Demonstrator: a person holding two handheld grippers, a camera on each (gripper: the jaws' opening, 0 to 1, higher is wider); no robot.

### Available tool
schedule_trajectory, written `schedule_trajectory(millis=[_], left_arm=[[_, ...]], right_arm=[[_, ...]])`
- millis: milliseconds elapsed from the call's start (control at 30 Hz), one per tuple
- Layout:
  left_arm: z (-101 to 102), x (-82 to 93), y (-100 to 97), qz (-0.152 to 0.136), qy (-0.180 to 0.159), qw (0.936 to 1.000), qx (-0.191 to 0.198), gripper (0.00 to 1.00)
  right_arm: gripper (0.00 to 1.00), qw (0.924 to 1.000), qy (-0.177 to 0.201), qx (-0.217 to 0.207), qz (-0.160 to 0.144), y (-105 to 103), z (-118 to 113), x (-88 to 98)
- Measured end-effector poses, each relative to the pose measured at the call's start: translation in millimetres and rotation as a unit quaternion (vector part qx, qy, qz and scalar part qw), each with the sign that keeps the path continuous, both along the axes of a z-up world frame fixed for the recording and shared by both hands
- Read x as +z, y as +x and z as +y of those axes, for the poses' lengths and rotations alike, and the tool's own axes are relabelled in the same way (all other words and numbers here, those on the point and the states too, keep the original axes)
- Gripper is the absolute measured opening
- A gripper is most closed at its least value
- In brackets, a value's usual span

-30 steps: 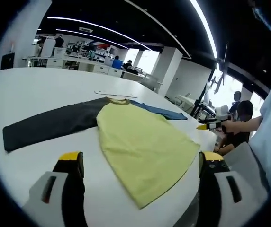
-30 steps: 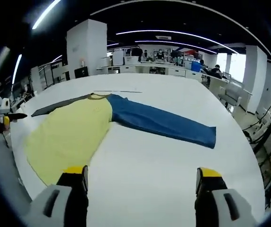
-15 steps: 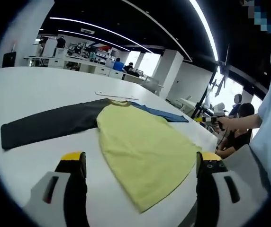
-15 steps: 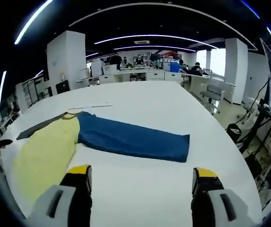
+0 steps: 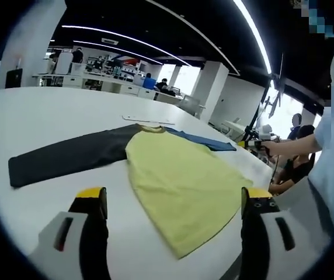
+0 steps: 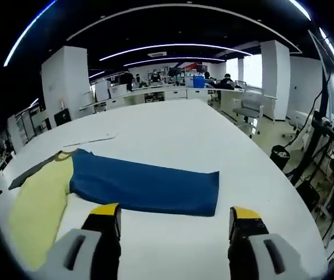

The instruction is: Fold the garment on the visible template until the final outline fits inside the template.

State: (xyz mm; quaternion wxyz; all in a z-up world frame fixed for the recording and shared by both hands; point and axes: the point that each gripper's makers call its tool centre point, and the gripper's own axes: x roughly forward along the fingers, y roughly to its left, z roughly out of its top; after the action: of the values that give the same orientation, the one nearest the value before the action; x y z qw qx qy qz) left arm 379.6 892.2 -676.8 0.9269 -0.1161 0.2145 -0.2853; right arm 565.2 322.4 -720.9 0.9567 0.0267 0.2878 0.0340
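A long-sleeved shirt lies flat on the white table point(image 5: 44, 111). Its body is yellow point(image 5: 178, 175), one sleeve is dark grey point(image 5: 68, 157) and the other blue point(image 5: 205, 140). My left gripper point(image 5: 173, 198) hovers open over the near hem, holding nothing. In the right gripper view the blue sleeve point(image 6: 143, 186) stretches straight out just ahead of my open right gripper point(image 6: 174, 213), with the yellow body point(image 6: 35, 204) to the left. A hand holds the right gripper point(image 5: 253, 142) past the table's right edge. A thin pale strip point(image 5: 146, 119) lies beyond the collar.
The person's light sleeve point(image 5: 330, 169) fills the right side of the left gripper view, with a seated person in dark clothes point(image 5: 298, 160) behind it. Desks and people stand far back point(image 5: 97, 79). Office chairs point(image 6: 251, 108) and cables point(image 6: 322, 146) sit beyond the table's right edge.
The right gripper view has swung and closed in on the blue sleeve, which now looks larger and more central. The left gripper view has barely shifted. The shirt has not moved.
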Motion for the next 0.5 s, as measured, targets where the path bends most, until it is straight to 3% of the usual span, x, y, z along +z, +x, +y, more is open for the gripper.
schedule_trajectory(millis=[100, 333, 500], left_arm=[[2.7, -1.1, -1.2, 0.003, 0.004, 1.0, 0.003, 0.91], [4.5, -3.6, -3.7, 0.011, 0.007, 0.9999, 0.006, 0.9], [1.3, -5.3, -4.2, 0.015, 0.008, 0.9998, 0.004, 0.89]], right_arm=[[0.71, 1.0, 0.002, -0.008, 0.0, 6.0, -11.2, -3.2], [0.44, 0.9993, 0.019, -0.029, 0.014, 13.5, -29.0, -17.4], [0.32, 0.9983, 0.018, -0.05, 0.021, 21.4, -43.8, -30.1]])
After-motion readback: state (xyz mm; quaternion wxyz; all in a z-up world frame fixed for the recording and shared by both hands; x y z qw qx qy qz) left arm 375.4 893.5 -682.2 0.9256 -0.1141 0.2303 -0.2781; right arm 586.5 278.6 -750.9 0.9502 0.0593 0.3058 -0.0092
